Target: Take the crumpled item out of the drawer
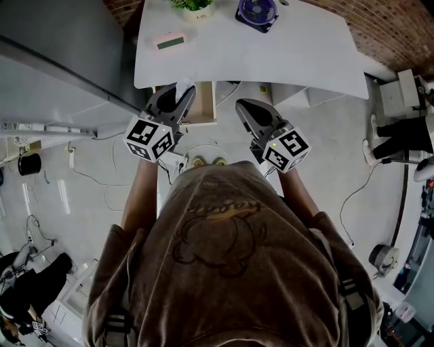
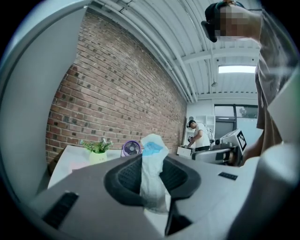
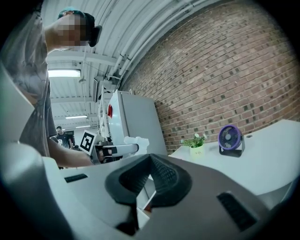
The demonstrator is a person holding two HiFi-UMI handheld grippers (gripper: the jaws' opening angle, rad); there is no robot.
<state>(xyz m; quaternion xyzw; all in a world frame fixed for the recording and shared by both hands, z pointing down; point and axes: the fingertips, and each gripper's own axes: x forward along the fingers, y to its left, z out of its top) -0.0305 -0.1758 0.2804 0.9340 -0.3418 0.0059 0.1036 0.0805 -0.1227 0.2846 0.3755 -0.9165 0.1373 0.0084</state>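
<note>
The left tool [image 1: 182, 95] is pinching a white crumpled paper item with a pale blue patch [image 2: 152, 154]. The item stands upright between the pads, and its top protrudes above them. In the head view, the item appears at the near edge of the white table [image 1: 291, 54], at the left side of the open light-wood drawer [image 1: 205, 108] under that edge. The right tool [image 3: 150, 159] is pressed together at its tips with nothing held, and is positioned right of the drawer, in front of the table. A small potted plant [image 1: 193, 8] and a purple desk fan [image 1: 256, 12] stand at the far edge of the table.
</note>
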